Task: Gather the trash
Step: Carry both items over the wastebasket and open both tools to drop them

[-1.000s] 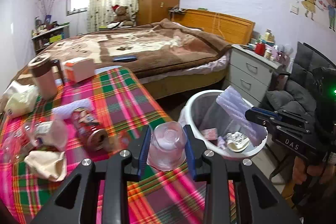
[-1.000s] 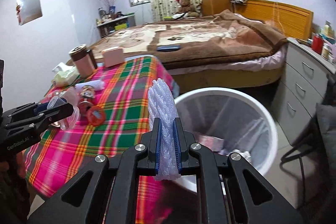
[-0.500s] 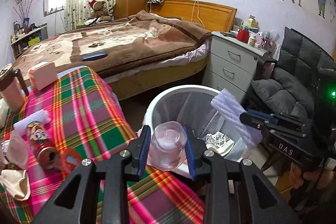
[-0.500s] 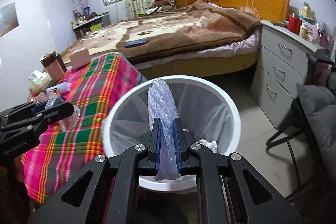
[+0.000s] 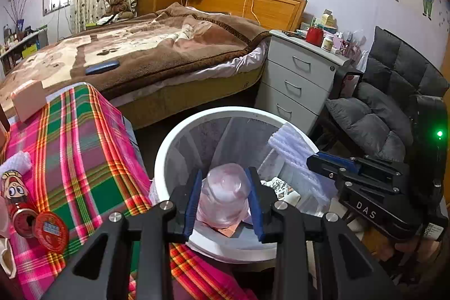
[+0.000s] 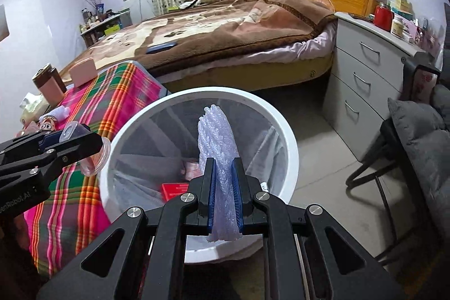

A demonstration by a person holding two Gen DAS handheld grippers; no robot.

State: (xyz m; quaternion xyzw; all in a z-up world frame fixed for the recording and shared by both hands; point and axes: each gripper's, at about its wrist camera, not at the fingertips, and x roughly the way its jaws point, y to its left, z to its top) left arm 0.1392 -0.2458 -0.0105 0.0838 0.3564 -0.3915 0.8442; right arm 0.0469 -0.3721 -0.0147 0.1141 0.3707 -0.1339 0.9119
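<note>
A clear plastic cup [image 5: 225,194] is sitting between the blue pads of the left gripper [image 5: 224,204], its closed base facing the camera, and it is hanging over the near rim of the white trash bin [image 5: 180,137]. The pads are pressing on the cup's two sides, so the left gripper is holding it at a narrow setting. In the right wrist view the same cup [image 6: 94,151] is sticking out sideways from the gripper, just at the bin's left edge.

The right gripper [image 6: 224,197] is clamping a rolled strip of bubble wrap [image 6: 218,148] — its jaws are nearly together, with the wrap standing up between them and poking out below. The wrap is hovering above the open mouth of the bin, whose mesh wall [image 6: 157,137] is showing some paper scraps and a red packet [image 6: 174,190] at the bottom. From the left wrist camera the right gripper [image 5: 315,159] is coming in from the right, the wrap [image 5: 289,145] reaching over the bin's far-right rim.

Just beside the bin on the left, a tabletop under a pink-and-green plaid cloth [image 5: 76,148] is carrying a red can [image 5: 17,201] lying on its side and a red round lid [image 5: 50,229] touching it. Beyond — a bed with a brown blanket [image 5: 157,47], a grey drawer unit [image 5: 298,83] and a dark cushioned chair [image 5: 393,103].
</note>
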